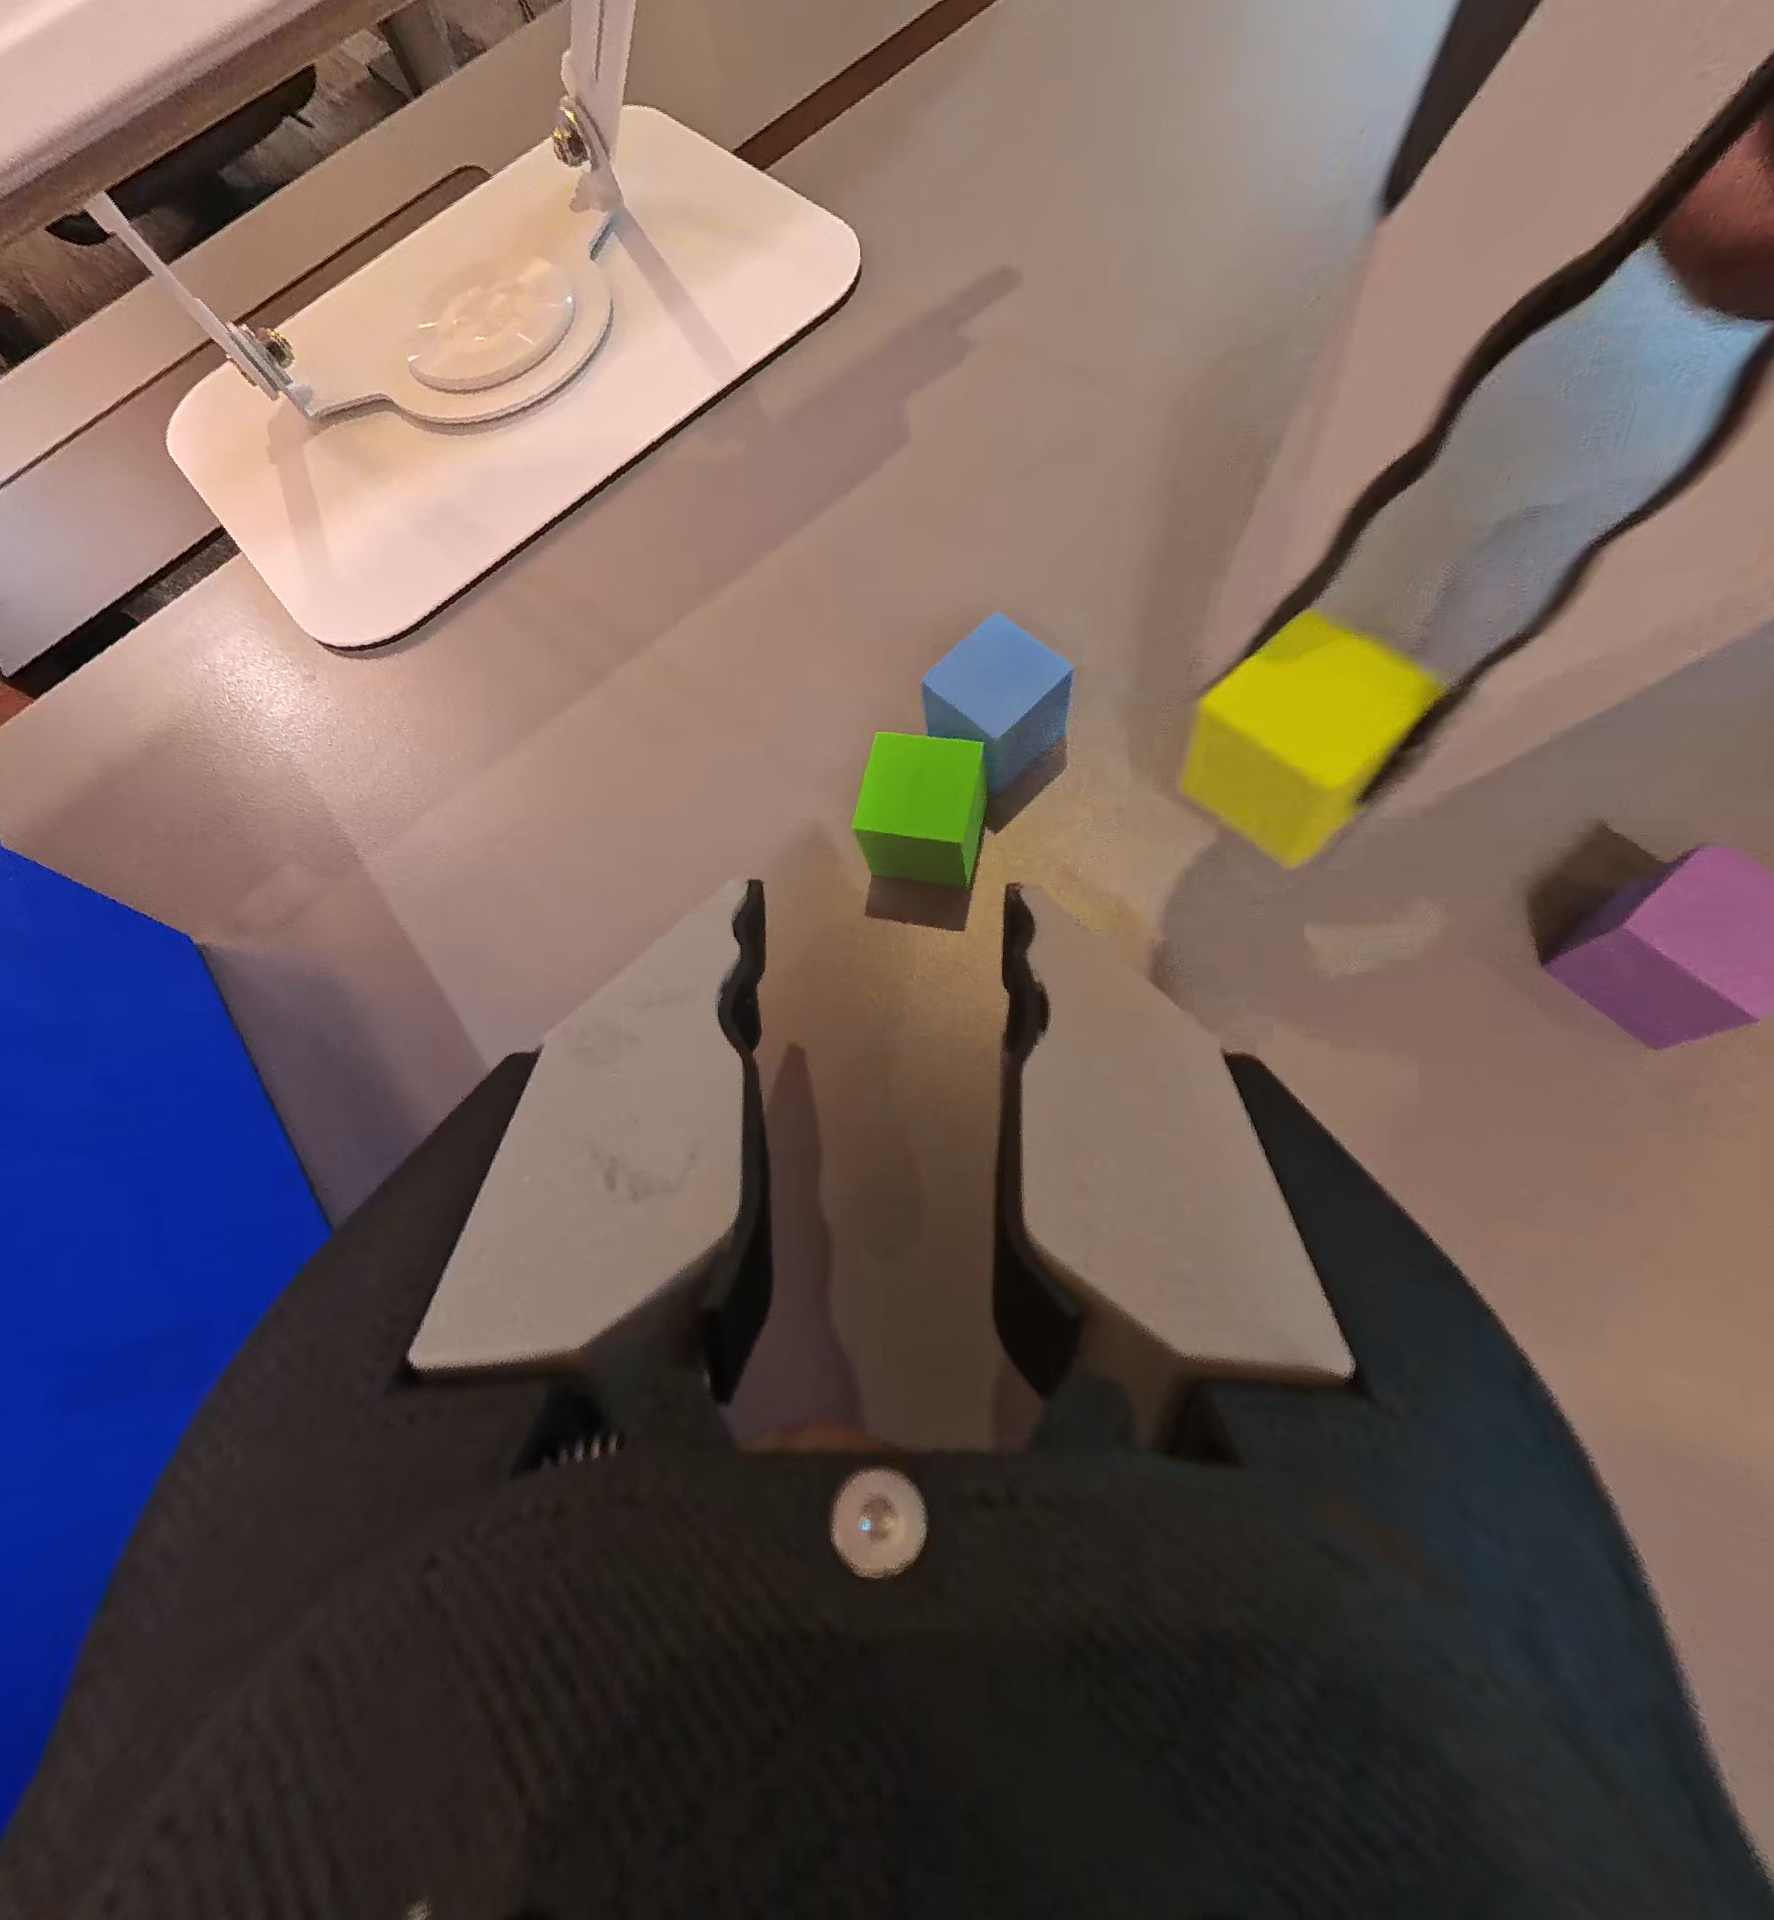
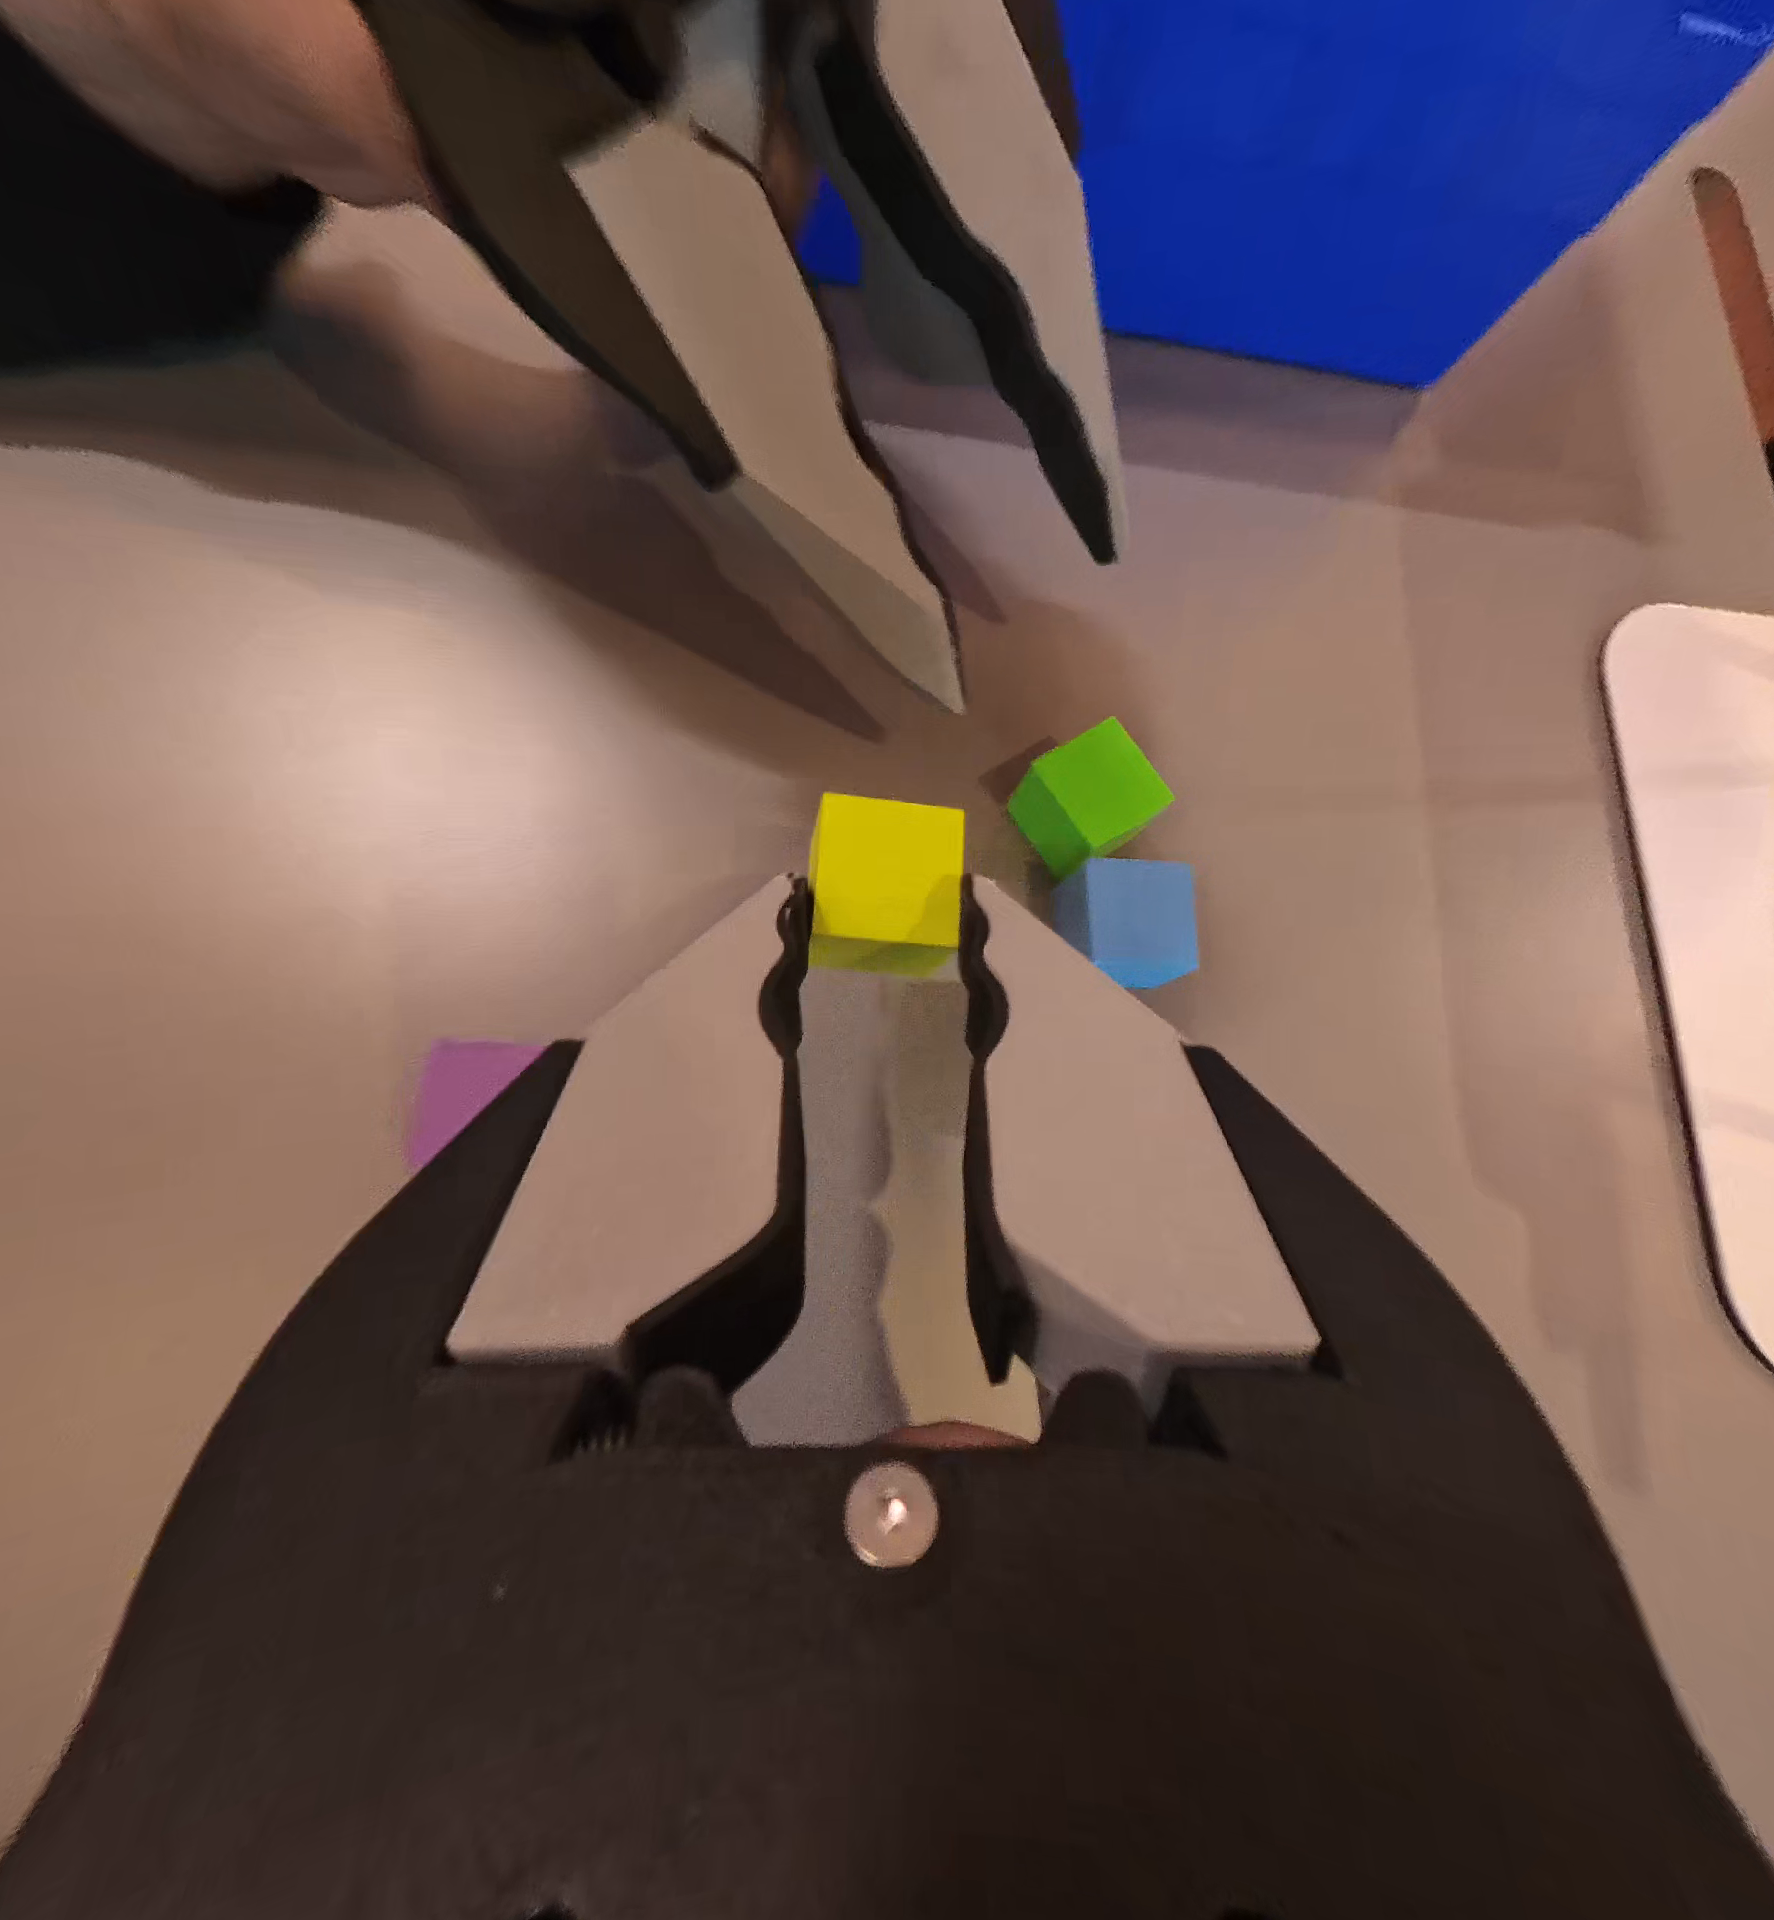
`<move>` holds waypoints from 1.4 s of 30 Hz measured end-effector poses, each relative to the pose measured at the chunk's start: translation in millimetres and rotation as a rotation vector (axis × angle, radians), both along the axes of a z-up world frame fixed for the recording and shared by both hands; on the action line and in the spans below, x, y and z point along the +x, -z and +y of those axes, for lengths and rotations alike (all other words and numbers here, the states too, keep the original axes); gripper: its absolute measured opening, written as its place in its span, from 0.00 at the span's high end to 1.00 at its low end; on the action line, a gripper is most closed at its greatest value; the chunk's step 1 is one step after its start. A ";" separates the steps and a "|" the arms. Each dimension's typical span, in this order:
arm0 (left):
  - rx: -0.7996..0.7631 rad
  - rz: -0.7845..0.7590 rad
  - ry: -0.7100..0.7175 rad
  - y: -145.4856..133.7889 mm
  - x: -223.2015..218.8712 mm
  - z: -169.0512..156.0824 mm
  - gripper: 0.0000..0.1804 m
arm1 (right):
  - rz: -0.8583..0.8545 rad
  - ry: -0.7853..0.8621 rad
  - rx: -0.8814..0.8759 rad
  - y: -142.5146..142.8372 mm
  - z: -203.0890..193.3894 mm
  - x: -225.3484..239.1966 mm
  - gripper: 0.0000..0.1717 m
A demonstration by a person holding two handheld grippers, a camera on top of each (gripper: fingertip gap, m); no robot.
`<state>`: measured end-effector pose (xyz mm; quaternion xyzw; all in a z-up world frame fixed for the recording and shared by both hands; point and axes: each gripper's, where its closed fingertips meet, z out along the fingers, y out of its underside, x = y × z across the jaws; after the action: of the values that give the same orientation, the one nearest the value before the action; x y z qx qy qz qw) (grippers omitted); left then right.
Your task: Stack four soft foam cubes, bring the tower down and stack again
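The right gripper (image 2: pixel 885 894) is clamped on the yellow cube (image 2: pixel 888 868), one black pad pressed to each of its side faces, and the left wrist view shows the same cube (image 1: pixel 1304 732) lifted clear of the table (image 1: pixel 550 831), its shadow lying on the surface below it (this part of that view is smeared by motion blur). The left gripper (image 1: pixel 881 899) hangs over the table with its jaws spread and nothing between the pads; bare table shows through the gap.

The green cube (image 1: pixel 921 805) sits on the table just ahead of the left gripper's fingertips, and the blue cube (image 1: pixel 997 696) stands right behind it, the two touching at a corner edge. In the right wrist view the green cube (image 2: pixel 1091 795) and the blue cube (image 2: pixel 1127 920) lie just to the right of the held yellow one. The purple cube (image 1: pixel 1693 945) rests alone on the table, well apart from the green and blue pair; the right wrist view catches only a piece of it (image 2: pixel 472 1091) behind the gripper's black body.

No cube is on top of another. A white stand base (image 1: pixel 509 416) sits farther back on the table, and a bright blue object (image 1: pixel 62 1143) fills the left edge of the left wrist view
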<state>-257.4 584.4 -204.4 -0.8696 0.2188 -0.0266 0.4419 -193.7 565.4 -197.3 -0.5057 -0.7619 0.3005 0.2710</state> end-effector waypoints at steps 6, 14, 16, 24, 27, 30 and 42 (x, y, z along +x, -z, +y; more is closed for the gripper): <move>-0.016 0.017 0.004 5.5 1.3 0.1 0.76 | -0.073 -0.059 0.059 -16.6 -17.5 33.2 0.85; -0.026 0.041 0.000 9.5 0.0 0.8 0.76 | -0.111 -0.023 0.065 -6.6 -39.2 47.1 0.85; -0.024 0.047 0.005 9.3 1.8 0.5 0.76 | -0.104 -0.010 0.068 -4.2 -43.3 53.4 0.85; -0.028 0.072 0.022 12.9 8.5 -0.1 0.76 | 0.028 0.039 -0.021 -19.3 -52.9 62.1 0.85; -0.030 0.076 0.023 14.2 9.1 0.1 0.76 | 0.027 0.025 -0.007 -15.9 -54.6 61.2 0.85; -0.037 0.080 0.030 16.6 10.6 -0.1 0.76 | 0.011 0.002 -0.018 -9.1 -59.0 60.5 0.85; -0.038 0.087 0.039 17.7 12.6 -0.1 0.76 | -0.027 -0.003 -0.006 3.1 -56.7 61.5 0.85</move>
<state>-244.8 584.3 -222.0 -0.8737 0.2542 -0.0013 0.4147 -132.2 508.7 -200.4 -0.5092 -0.7654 0.2964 0.2588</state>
